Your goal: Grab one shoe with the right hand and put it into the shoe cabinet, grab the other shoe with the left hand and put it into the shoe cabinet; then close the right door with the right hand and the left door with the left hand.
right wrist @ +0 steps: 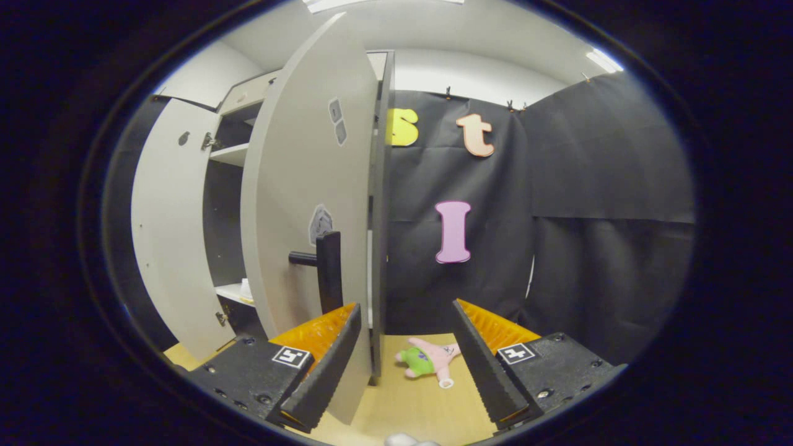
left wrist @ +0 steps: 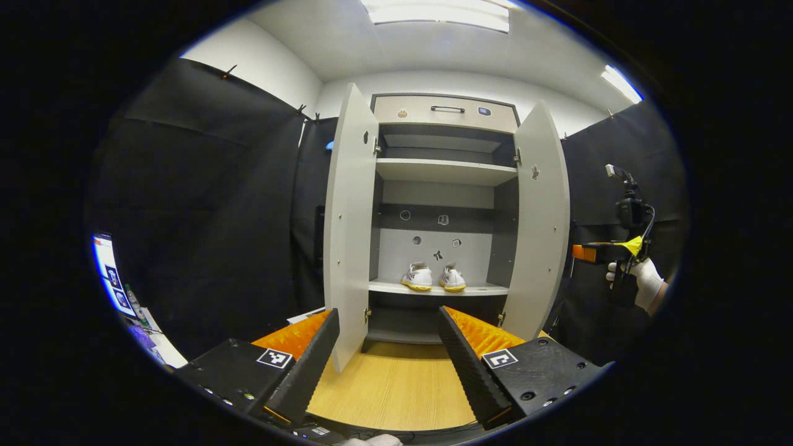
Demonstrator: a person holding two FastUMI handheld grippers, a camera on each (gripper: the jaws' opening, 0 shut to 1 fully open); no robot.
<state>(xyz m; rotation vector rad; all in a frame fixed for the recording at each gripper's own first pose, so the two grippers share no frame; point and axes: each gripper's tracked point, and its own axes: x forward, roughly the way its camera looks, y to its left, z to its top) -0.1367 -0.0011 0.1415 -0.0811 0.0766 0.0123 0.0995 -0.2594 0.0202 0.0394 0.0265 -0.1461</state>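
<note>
Two white shoes with yellow soles, one point(left wrist: 418, 277) beside the other point(left wrist: 453, 279), stand side by side on a lower shelf point(left wrist: 483, 289) of the shoe cabinet point(left wrist: 443, 170). Both the left door point(left wrist: 348, 229) and the right door point(left wrist: 542, 217) are swung wide. My left gripper point(left wrist: 390, 371) is open and holds nothing, a good way back from the cabinet front. My right gripper point(right wrist: 403, 365) is open too, close behind the right door point(right wrist: 310, 173), near its black handle point(right wrist: 325, 269). In the left gripper view, the right gripper point(left wrist: 582, 253) sits in a gloved hand point(left wrist: 647, 282) beyond the right door.
A pink and green plush toy point(right wrist: 430, 362) lies on the wooden floor point(right wrist: 421, 402) beside the right door's edge. Black cloth walls close in both sides. A screen point(left wrist: 111, 272) and small items sit low at the far left. A drawer point(left wrist: 446, 110) tops the cabinet.
</note>
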